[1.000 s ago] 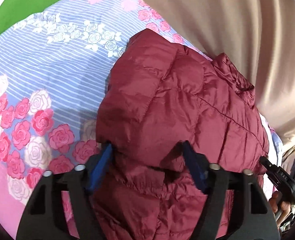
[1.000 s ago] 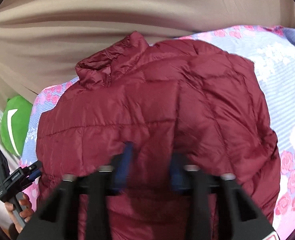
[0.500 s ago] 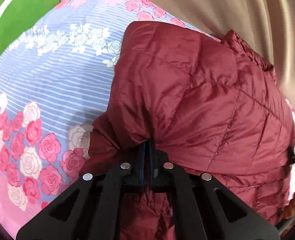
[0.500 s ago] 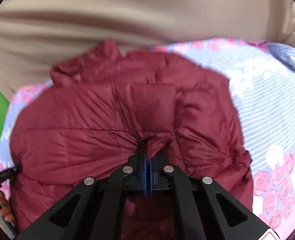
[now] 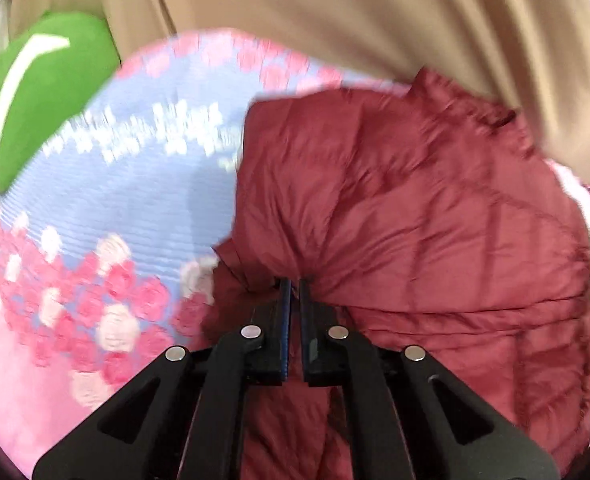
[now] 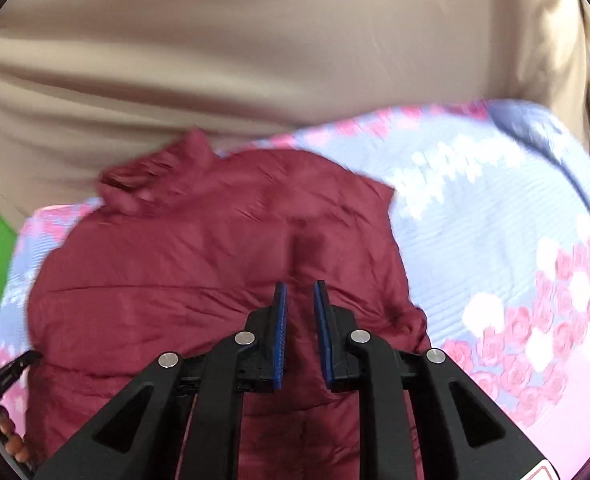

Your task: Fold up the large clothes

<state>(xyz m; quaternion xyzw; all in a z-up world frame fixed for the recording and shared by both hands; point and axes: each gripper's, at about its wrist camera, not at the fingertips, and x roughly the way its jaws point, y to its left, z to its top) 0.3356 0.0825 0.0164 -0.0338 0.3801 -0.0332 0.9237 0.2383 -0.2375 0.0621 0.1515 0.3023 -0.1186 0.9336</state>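
On the floral bedsheet [image 5: 143, 200] lies the maroon puffer jacket [image 5: 415, 216]. Left tool [image 5: 294, 285] pinches a jacket fold; right tool [image 6: 299, 286] opening, pads off the fabric.

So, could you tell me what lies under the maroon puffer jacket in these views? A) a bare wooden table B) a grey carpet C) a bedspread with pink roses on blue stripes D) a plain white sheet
C: the maroon puffer jacket lies on a bedspread printed with pink roses on pale blue stripes, which shows around the jacket in both wrist views.
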